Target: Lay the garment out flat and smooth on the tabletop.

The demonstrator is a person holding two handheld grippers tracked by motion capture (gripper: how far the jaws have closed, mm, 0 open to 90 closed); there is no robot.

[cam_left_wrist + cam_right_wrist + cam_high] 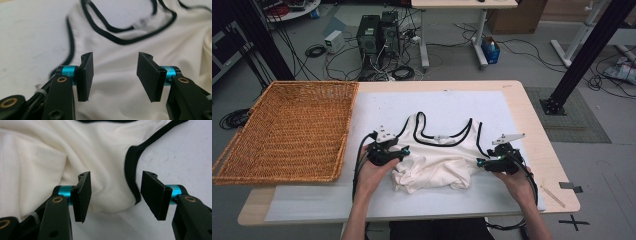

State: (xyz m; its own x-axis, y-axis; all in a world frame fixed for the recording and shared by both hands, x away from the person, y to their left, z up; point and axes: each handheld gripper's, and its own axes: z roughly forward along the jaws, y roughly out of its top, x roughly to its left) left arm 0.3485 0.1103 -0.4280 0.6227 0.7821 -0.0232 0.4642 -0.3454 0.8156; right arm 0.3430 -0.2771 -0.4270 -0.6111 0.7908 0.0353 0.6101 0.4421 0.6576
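A white tank top [437, 160] with black trim lies on the white mat, its lower part folded up into a bunch toward the person. My left gripper [404, 151] sits at the garment's left side, open, its jaws apart over flat white cloth [115, 82] with nothing pinched. My right gripper [481, 163] is at the garment's right side, open as well. Between its jaws lie the rounded white fold [110, 200] and the black armhole trim [131, 170], untouched by the pads [82, 195].
A large wicker basket [287, 130] stands at the table's left, overhanging the edge. The white mat [492, 105] covers most of the wooden table. Cables, computer cases and another desk stand on the floor beyond.
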